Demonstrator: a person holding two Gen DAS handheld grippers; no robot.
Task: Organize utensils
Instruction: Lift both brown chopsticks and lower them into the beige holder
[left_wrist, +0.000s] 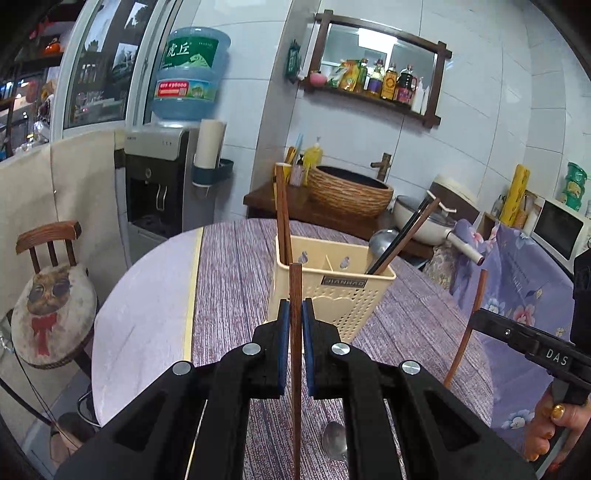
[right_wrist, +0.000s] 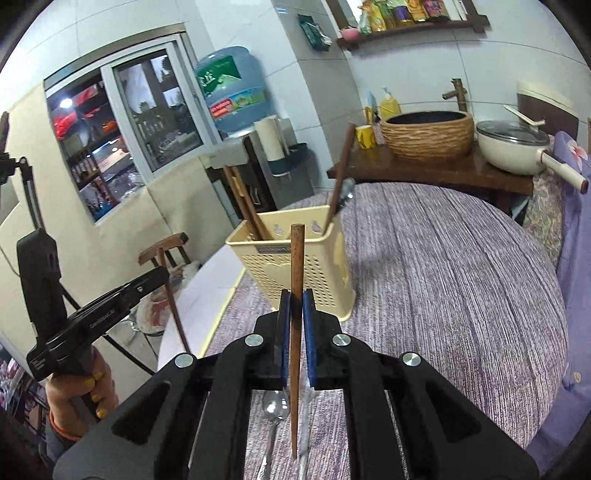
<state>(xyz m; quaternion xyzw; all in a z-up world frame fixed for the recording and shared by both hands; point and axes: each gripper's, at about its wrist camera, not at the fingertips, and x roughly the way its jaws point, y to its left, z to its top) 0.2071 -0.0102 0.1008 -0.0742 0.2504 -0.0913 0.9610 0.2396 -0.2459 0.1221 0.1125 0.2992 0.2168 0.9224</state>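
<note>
While each tool pinches one wooden chopstick upright, left tool (left_wrist: 294, 314) on chopstick (left_wrist: 295, 295), right tool (right_wrist: 295, 306) on its chopstick (right_wrist: 296, 266): light, stiff, smooth; hold mid-shaft. Cream holder (left_wrist: 343, 291) just beyond on counter (left_wrist: 236, 258); spoon (right_wrist: 275, 406) below.

1. A round tabletop (left_wrist: 236, 280) is covered by a purple-grey streaked cloth; a pale bare strip shows along its left edge.
2. A cream perforated plastic utensil caddy (left_wrist: 334, 291) stands upright on the cloth, holding brown wooden chopsticks (left_wrist: 282, 214) and a metal ladle (left_wrist: 382, 242).
3. A metal spoon (right_wrist: 275, 406) lies flat on the cloth at the near edge, well apart from the caddy.
</note>
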